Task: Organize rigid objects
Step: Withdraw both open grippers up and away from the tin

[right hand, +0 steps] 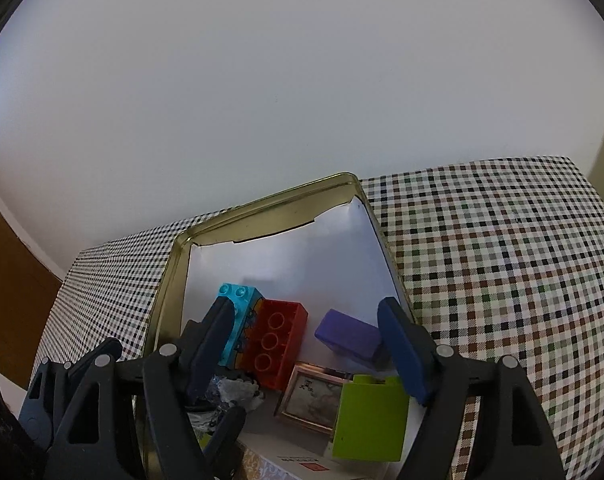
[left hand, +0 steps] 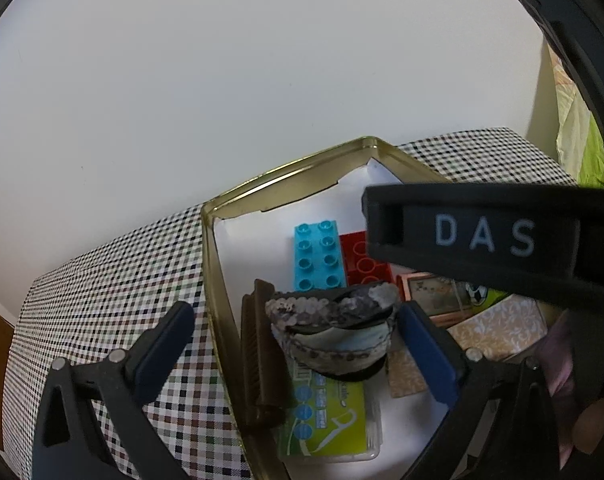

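A gold tin [left hand: 287,168] lined in white stands on a checked cloth. Inside lie a cyan brick [left hand: 320,254], a red brick [left hand: 366,266], a brown comb [left hand: 260,354], a sequined pouch [left hand: 334,332] and a green floss box [left hand: 330,424]. My left gripper [left hand: 298,348] is wide open; the pouch sits between its fingers untouched, and the left finger [left hand: 168,346] is outside the tin wall. My right gripper [right hand: 308,348] is open over the tin [right hand: 262,200], with nothing pressed. A purple block [right hand: 348,336] rests by its right finger [right hand: 402,352], above a lime block [right hand: 370,416]. The red brick [right hand: 278,344] and cyan brick [right hand: 238,312] lie by its left finger.
A small framed picture [right hand: 310,396] and patterned boxes [left hand: 498,328] fill the tin's near right part. The right gripper's black body [left hand: 486,236] crosses the left wrist view. The checked cloth [right hand: 502,272] spreads to both sides, with a white wall behind and a wooden door at left.
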Available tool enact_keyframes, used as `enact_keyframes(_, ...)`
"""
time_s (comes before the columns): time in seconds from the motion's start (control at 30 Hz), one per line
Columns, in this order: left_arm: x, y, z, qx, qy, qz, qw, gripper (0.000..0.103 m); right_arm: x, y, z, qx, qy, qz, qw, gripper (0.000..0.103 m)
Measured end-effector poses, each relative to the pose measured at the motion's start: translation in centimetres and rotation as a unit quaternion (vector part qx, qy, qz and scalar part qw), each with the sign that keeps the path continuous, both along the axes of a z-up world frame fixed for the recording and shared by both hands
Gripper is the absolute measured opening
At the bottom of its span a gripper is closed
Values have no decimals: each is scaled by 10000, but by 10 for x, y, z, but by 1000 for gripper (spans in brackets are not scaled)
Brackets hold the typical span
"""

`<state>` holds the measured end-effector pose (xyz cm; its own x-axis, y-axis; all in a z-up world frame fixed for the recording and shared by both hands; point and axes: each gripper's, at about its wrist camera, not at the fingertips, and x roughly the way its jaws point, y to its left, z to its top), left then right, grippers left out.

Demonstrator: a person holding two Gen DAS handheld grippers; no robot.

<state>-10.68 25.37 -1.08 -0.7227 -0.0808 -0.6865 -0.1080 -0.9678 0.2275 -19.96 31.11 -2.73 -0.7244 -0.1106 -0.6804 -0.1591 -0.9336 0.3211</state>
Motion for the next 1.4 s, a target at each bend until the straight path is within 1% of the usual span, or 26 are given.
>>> enact_keyframes(0.23,-1,-1,0,12,-11,-12,10000,103,4,4,0,-34,83,-25,10000,76)
enact_keyframes(0.37,0,0,0,133,-105,-21,9999,103,19,12,7,-159,493,-186,9985,76)
enact_keyframes(0.4,0,-1,1,182,-135,-35,9997,103,27,16,9,-233,709,-270,9968,76)
enact_keyframes(0.5,0,-5,1,368,-247,-103,9990,103,46,23,14,-372,1157,-492,9914,76)
enact_keyframes(0.57,0,-8,2,482,-300,-130,9983,102,60,27,15,-457,1386,-633,9873,79)
enact_keyframes(0.67,12,-10,5,586,-183,-94,9981,102,74,29,14,-484,1598,-800,9827,81)
enact_keyframes(0.73,8,-13,7,579,-85,-84,9983,102,83,28,12,-448,1748,-891,9795,81)
enact_keyframes(0.87,8,-16,8,579,9,-86,9983,102,85,32,4,-528,1613,-1003,9804,82)
enact_keyframes(0.97,11,-22,8,643,191,-63,9977,102,90,29,-1,-498,1543,-1048,9812,82)
enact_keyframes(1.07,24,-27,13,730,608,7,9955,102,101,26,2,-278,1673,-1136,9789,82)
enact_keyframes(1.17,36,-29,17,709,982,67,9926,102,110,20,6,7,1831,-1303,9744,82)
enact_keyframes(1.27,46,-33,20,662,1285,93,9895,102,122,12,12,340,2017,-1501,9673,82)
enact_keyframes(1.4,59,-43,21,737,1576,108,9847,102,135,1,16,849,2168,-1678,9579,83)
